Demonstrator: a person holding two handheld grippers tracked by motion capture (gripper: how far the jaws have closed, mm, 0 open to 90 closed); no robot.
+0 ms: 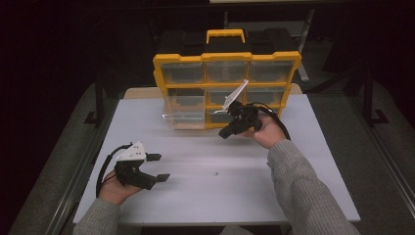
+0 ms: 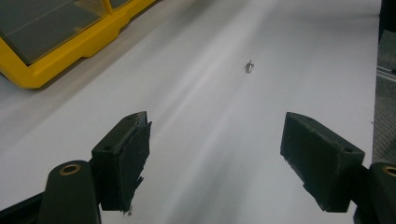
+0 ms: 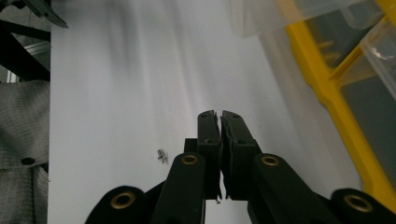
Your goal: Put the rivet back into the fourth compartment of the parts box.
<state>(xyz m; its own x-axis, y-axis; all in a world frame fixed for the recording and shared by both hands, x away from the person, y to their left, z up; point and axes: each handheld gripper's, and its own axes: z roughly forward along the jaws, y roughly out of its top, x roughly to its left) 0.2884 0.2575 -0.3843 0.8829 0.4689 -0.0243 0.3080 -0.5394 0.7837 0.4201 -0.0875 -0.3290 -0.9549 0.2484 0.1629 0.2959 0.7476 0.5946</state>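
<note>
One small screw [image 1: 216,173] lies loose mid-tabletop, likely awaiting pickup. The left gripper [image 1: 157,167], jaws spread wide, faces it; the right gripper [image 1: 226,132], closed on nothing, hangs before the yellow organizer [image 1: 226,58].

1 yellow organizer case [image 1: 160,73], 1 small screw [image 1: 216,173], 2 grippers, 1 white table [image 1: 244,196].

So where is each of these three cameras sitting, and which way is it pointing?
High view: above the person's side, looking forward and down on the white table and yellow plastic organiser case; both forearms and grippers show.
Left gripper view: rides the left gripper, looking along its open jaws across the table.
Right gripper view: rides the right gripper, looking down past its shut jaws; a grey sleeve shows.
All share the small silver screw.
</note>
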